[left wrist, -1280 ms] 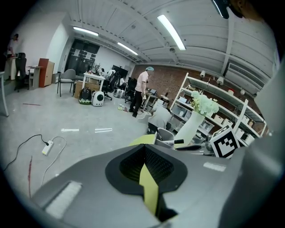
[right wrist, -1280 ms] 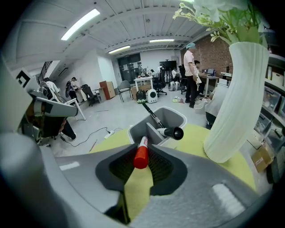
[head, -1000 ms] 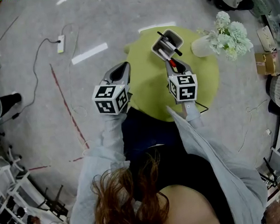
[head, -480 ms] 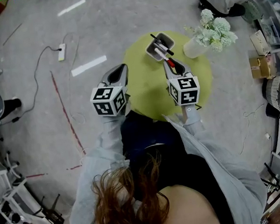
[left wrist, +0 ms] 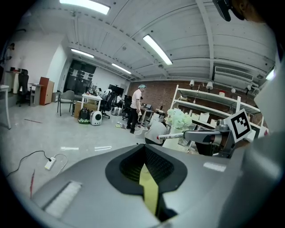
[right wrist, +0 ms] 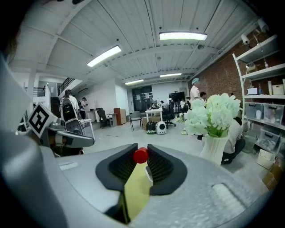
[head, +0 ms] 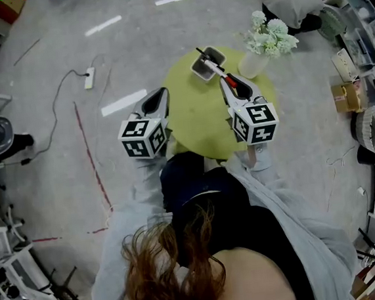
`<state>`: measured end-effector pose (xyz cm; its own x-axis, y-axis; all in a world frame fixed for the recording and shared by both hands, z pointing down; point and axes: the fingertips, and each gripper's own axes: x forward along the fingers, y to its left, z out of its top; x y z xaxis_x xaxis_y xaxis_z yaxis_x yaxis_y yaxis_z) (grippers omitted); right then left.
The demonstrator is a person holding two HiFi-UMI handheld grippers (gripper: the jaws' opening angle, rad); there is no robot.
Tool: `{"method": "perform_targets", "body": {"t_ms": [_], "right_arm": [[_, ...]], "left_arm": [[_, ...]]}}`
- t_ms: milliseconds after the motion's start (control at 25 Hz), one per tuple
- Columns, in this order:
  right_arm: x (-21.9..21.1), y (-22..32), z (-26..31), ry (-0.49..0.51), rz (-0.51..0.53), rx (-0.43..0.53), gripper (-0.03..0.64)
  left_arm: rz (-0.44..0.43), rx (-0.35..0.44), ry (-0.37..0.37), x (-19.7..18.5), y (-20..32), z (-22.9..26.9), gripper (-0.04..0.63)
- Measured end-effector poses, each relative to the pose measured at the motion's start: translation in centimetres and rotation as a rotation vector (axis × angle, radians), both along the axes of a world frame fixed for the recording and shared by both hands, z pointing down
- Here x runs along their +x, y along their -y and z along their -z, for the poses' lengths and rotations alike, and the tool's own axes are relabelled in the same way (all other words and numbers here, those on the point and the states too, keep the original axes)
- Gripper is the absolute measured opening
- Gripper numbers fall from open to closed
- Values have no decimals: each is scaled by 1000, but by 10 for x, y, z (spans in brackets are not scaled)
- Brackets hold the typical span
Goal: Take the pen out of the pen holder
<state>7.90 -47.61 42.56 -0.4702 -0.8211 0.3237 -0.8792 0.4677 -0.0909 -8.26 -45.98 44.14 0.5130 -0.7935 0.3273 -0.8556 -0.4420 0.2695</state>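
Being pinched at its red end by the right gripper, the pen was held above the pen holder, seemingly clear. The left gripper was closed, empty. Gripped so near its end, the pen could be levered loose and dropped.

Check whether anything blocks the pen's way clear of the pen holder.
Nothing visible does. The right gripper is shut on the red end of the pen. In the head view the pen's far end lies over the open top of the pen holder, uncovered. The vase of flowers stands to one side.
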Motion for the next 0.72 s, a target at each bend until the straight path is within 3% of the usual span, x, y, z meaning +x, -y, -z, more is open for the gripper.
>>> {"method": "perform_targets", "body": {"t_ms": [360, 720], "right_arm": [[16, -65, 38, 69, 1, 78, 72], [51, -146, 36, 117, -25, 78, 72]], "left_arm": [[-26, 80, 10, 8, -60, 31, 15], [-84, 117, 2, 43, -134, 34, 15]]}}
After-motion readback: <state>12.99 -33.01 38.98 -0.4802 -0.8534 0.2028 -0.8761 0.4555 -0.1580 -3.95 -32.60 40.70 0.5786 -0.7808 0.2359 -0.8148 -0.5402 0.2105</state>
